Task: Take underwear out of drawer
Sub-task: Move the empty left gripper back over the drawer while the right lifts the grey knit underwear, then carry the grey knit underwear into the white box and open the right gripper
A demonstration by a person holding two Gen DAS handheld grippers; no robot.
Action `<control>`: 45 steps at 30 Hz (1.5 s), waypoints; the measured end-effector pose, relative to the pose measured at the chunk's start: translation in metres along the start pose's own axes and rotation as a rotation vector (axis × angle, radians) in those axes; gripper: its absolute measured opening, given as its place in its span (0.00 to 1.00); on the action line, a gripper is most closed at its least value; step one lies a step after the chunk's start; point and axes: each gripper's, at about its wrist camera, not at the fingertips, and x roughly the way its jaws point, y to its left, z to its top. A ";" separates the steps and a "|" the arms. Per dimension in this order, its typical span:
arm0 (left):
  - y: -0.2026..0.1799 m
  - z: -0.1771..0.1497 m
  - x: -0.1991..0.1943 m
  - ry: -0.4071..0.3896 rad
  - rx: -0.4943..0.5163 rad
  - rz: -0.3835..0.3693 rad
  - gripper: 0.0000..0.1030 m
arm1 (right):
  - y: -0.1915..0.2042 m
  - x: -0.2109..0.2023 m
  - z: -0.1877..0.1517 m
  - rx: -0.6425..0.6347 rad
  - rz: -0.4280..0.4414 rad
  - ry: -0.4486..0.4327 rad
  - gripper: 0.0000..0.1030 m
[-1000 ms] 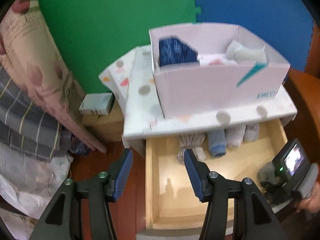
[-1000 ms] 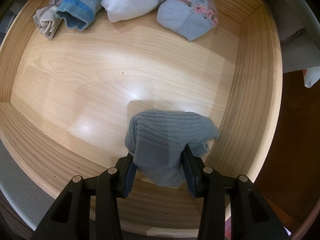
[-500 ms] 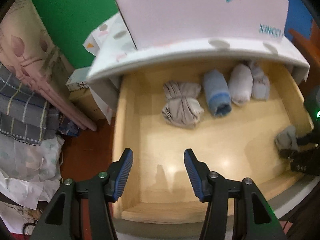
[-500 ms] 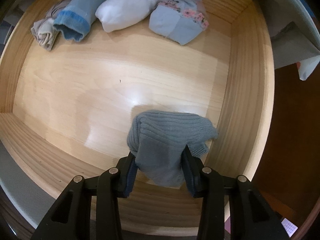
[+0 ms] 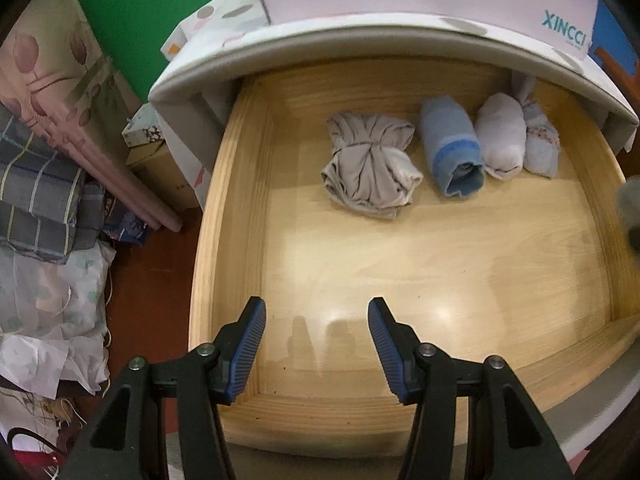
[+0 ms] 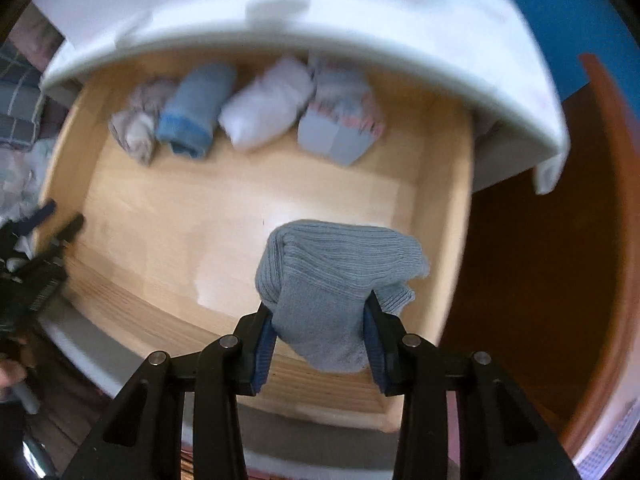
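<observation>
While the left gripper point(image 5: 316, 312) hangs with jaws apart and empty over the wooden drawer point(image 5: 240, 184), the right gripper point(image 6: 320, 312) is clamped on grey ribbed underwear point(image 6: 336, 276) bulging beyond its jaws.

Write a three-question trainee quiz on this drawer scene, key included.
1. True or false: the right gripper holds a grey folded piece.
2. How many rolled pieces lie along the back of the drawer? A) two B) four C) six
3. Fill in: the left gripper is ____ and holds nothing.

Key: 1 true; 2 B: beige bundle, blue roll, white roll, floral-trimmed piece; 3 open.
</observation>
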 end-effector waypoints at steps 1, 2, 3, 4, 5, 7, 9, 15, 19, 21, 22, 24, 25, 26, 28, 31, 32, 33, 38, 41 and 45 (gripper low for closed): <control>0.001 -0.001 0.002 0.003 -0.004 -0.006 0.53 | -0.003 -0.011 0.003 -0.001 -0.001 -0.017 0.36; 0.002 -0.001 0.002 0.000 -0.007 -0.008 0.53 | -0.004 -0.024 0.006 0.000 0.000 -0.036 0.36; 0.002 0.000 0.001 -0.003 -0.011 -0.011 0.53 | -0.007 -0.036 0.010 0.001 -0.004 -0.055 0.36; 0.003 0.000 0.002 -0.001 -0.016 -0.018 0.53 | -0.007 -0.050 0.013 0.000 -0.009 -0.073 0.36; 0.003 0.000 0.003 0.004 -0.016 -0.018 0.53 | -0.009 -0.062 0.016 0.001 -0.009 -0.091 0.36; 0.002 0.000 0.004 0.008 -0.011 -0.022 0.53 | -0.011 -0.089 0.020 0.004 -0.013 -0.128 0.36; 0.004 0.000 0.006 0.009 -0.013 -0.029 0.53 | -0.013 -0.115 0.028 -0.003 -0.030 -0.167 0.36; 0.005 0.000 0.006 -0.008 -0.015 -0.021 0.53 | -0.023 -0.170 0.067 -0.009 -0.057 -0.272 0.36; 0.006 -0.001 0.005 -0.008 -0.026 -0.027 0.53 | -0.015 -0.195 0.091 -0.011 -0.065 -0.321 0.36; 0.007 0.000 0.006 -0.007 -0.031 -0.030 0.53 | -0.008 -0.198 0.102 -0.019 -0.068 -0.333 0.36; 0.007 0.000 0.006 -0.006 -0.032 -0.029 0.53 | -0.006 -0.196 0.109 -0.020 -0.069 -0.336 0.36; 0.007 0.000 0.006 -0.005 -0.032 -0.028 0.53 | 0.001 -0.196 0.126 -0.026 -0.069 -0.344 0.36; 0.007 0.000 0.006 -0.006 -0.031 -0.027 0.53 | 0.003 -0.197 0.128 -0.029 -0.071 -0.344 0.36; 0.007 0.000 0.006 -0.007 -0.028 -0.027 0.53 | 0.007 -0.196 0.138 -0.034 -0.078 -0.342 0.36; 0.006 -0.001 0.006 -0.006 -0.024 -0.031 0.53 | 0.014 -0.194 0.148 -0.039 -0.087 -0.346 0.36; 0.008 -0.001 0.007 0.000 -0.028 -0.036 0.53 | 0.022 -0.187 0.164 -0.047 -0.106 -0.332 0.36; 0.008 -0.001 0.007 0.000 -0.031 -0.038 0.53 | 0.025 -0.183 0.169 -0.052 -0.108 -0.322 0.36; 0.008 -0.001 0.007 -0.001 -0.032 -0.039 0.53 | 0.027 -0.177 0.173 -0.054 -0.108 -0.313 0.36; 0.009 0.000 0.009 0.005 -0.037 -0.044 0.53 | 0.032 -0.156 0.188 -0.056 -0.124 -0.279 0.36; 0.009 0.000 0.009 0.006 -0.041 -0.041 0.53 | 0.030 -0.145 0.194 -0.050 -0.132 -0.256 0.36; 0.008 0.000 0.009 0.004 -0.041 -0.038 0.53 | 0.028 -0.134 0.199 -0.046 -0.137 -0.233 0.36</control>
